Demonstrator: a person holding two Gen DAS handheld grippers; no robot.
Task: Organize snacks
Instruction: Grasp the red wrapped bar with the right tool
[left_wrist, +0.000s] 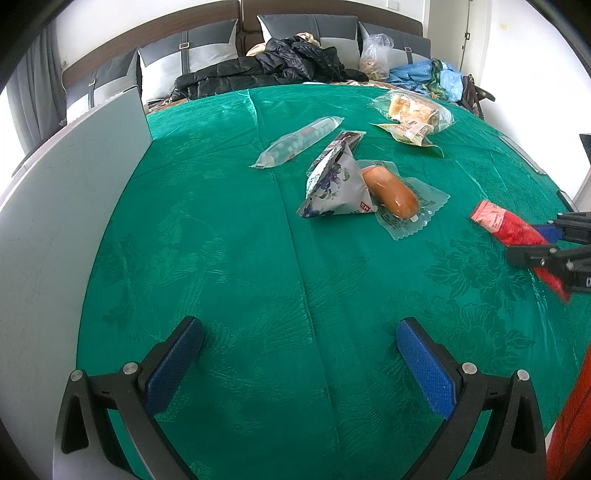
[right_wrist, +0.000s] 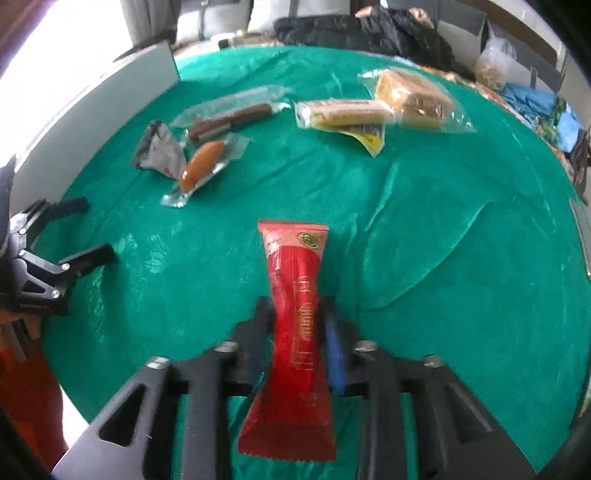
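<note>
Right tongs (right_wrist: 295, 321) clamp red packet (right_wrist: 295, 280), label seen only right view; left tongs (left_wrist: 299, 336) released

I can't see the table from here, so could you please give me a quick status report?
Right tongs shut on red snack packet. Left tongs open, empty, over green tablecloth. Nothing in the way.
</note>
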